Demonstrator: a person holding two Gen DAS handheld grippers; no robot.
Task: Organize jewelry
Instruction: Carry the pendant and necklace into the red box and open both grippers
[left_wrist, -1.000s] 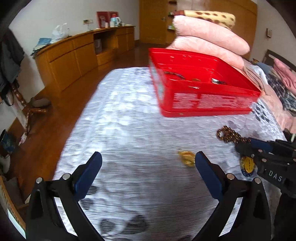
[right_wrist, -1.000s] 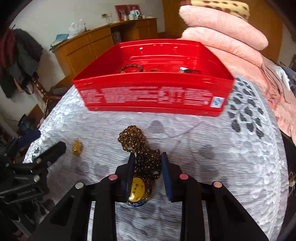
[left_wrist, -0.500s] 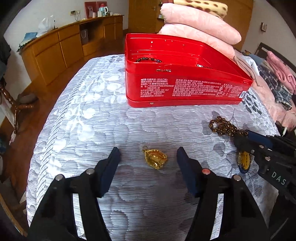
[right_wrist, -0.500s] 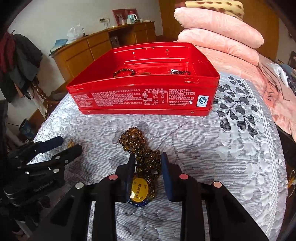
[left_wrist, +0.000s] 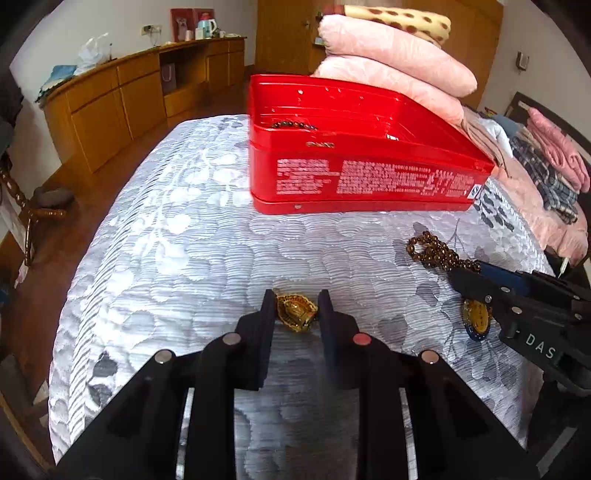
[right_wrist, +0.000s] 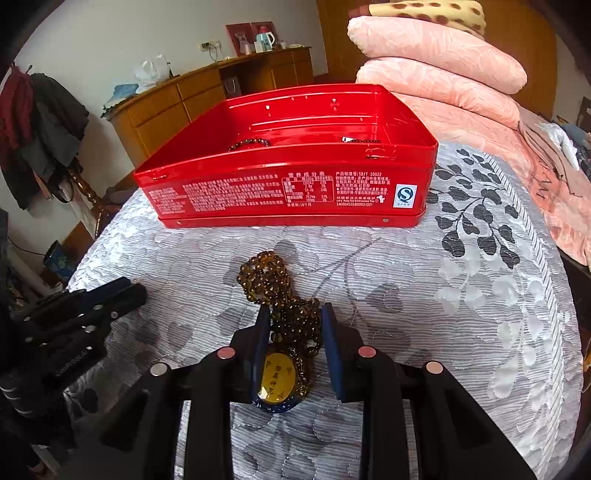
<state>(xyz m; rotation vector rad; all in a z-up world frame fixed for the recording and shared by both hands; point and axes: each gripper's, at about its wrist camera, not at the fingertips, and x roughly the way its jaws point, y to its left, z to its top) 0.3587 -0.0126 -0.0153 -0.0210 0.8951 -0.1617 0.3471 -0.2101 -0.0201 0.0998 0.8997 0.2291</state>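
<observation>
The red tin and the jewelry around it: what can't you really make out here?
- Red tin: in both views its near wall hides most of the floor; only parts of bead bracelets show.
- Gold pendant: hidden in the right wrist view behind the left gripper.
- Beaded necklace: in the left wrist view the right gripper covers its middle.
- Tin's label: blurred in the left wrist view.

Pink pillows stacked behind, wooden cabinet w/ kettle on top, clothes hanging left.

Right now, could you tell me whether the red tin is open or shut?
Open. The red tin has no lid on it, and both views look down into it, where a beaded bracelet lies on the bottom.
</observation>
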